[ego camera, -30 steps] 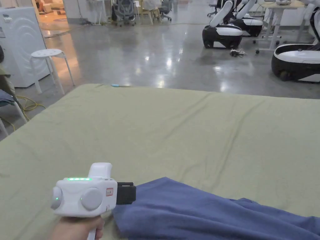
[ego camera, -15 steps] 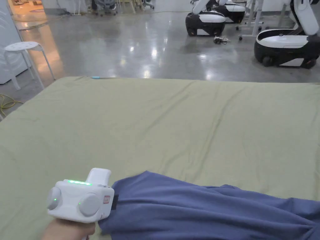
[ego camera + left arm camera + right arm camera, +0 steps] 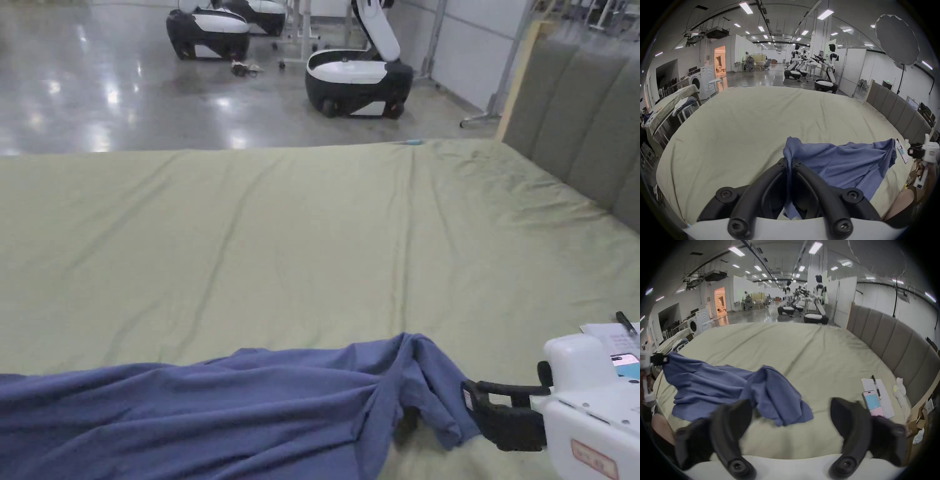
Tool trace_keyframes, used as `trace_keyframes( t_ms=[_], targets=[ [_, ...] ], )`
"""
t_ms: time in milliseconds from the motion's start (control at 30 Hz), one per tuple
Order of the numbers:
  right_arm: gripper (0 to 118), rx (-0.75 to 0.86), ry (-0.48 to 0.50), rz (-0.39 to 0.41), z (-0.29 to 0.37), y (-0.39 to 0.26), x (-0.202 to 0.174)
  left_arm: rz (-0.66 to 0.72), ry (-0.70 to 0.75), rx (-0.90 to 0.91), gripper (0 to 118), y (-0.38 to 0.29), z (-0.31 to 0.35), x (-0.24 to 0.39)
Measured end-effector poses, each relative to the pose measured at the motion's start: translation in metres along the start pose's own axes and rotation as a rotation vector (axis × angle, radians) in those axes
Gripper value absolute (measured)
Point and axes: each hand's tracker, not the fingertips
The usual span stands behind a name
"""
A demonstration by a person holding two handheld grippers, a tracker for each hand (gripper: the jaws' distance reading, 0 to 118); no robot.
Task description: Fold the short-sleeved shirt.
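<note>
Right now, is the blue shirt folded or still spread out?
Not folded: the blue shirt lies bunched and wrinkled on the green bedsheet, one end pinched in the left tool; the right tool is open beside it.

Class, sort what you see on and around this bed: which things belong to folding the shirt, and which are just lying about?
Belongs to the job:
blue short-sleeved shirt
left gripper, shut on the shirt
right gripper, open
green bedsheet

Just lying about:
pink-cased phone
white paper sheet
black pen
white wheeled robots
</note>
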Motion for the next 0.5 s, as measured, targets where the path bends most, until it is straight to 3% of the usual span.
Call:
trace_keyframes(
  t_ms=[33, 100, 300, 333, 367, 400, 433, 500],
  targets=[
    [110, -0.005, 0.014, -0.015, -0.012, 0.001, 0.004, 0.001, -0.009, -0.006, 3, 0.001, 0.001, 0.001],
    [110, -0.068, 0.073, -0.010, -0.046, 0.001, 0.007, 0.002, -0.005, -0.009, 3, 0.004, 0.000, 0.006],
    [108, -0.156, 0.101, 0.124, -0.105, -0.008, -0.009, -0.017, 0.012, -0.025, 3, 0.008, -0.007, 0.000],
    [94, -0.157, 0.093, 0.132, -0.106, -0.008, -0.008, -0.025, 0.019, -0.030, 3, 0.010, -0.007, 0.004],
    [59, -0.150, 0.107, 0.131, -0.106, -0.009, -0.006, -0.031, 0.022, -0.033, 3, 0.010, -0.008, 0.004],
    [15, -0.136, 0.135, 0.133, -0.103, -0.010, -0.005, -0.035, 0.023, -0.036, 3, 0.011, -0.009, 0.003],
    [7, -0.128, 0.123, 0.126, -0.103, -0.010, -0.005, -0.040, 0.020, -0.039, 3, 0.013, -0.009, 0.003],
    [7, -0.124, 0.106, 0.095, -0.098, -0.007, -0.002, -0.059, 0.018, -0.042, 3, 0.015, -0.007, 0.004]
  ],
)
